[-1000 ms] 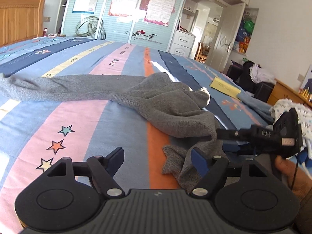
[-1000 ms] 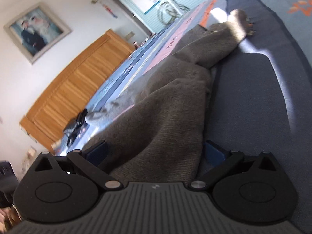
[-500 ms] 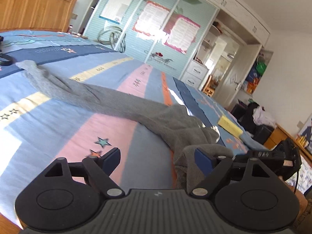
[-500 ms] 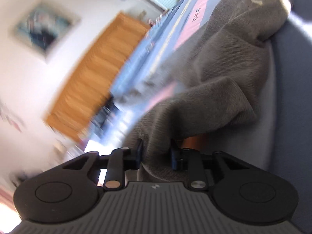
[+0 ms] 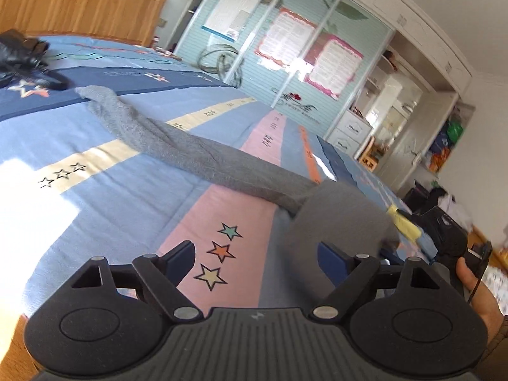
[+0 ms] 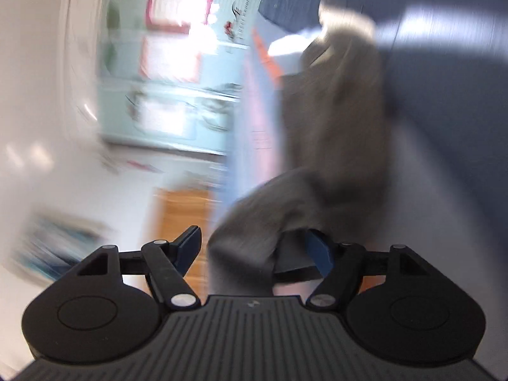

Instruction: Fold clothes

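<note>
Grey knitted garment [image 5: 203, 155] now trails long across the striped star-print bed cover [image 5: 104, 197], its near end lifted — earlier it lay bunched. Left gripper [image 5: 257, 260] fingers spread wide, empty; right gripper [image 6: 254, 249] fingers have reopened, cloth draped between them. Open bedspread lies leftward.

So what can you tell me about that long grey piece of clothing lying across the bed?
The grey garment looks like a soft ribbed knit. It stretches as a long, narrow band diagonally over the striped bedspread, its far end near a black bundle by the wooden headboard. Its near end is bunched and raised off the bed, right beside the left gripper, whose jaws stand open. In the blurred right wrist view, a fold of it hangs between the open jaws of the right gripper.
</note>
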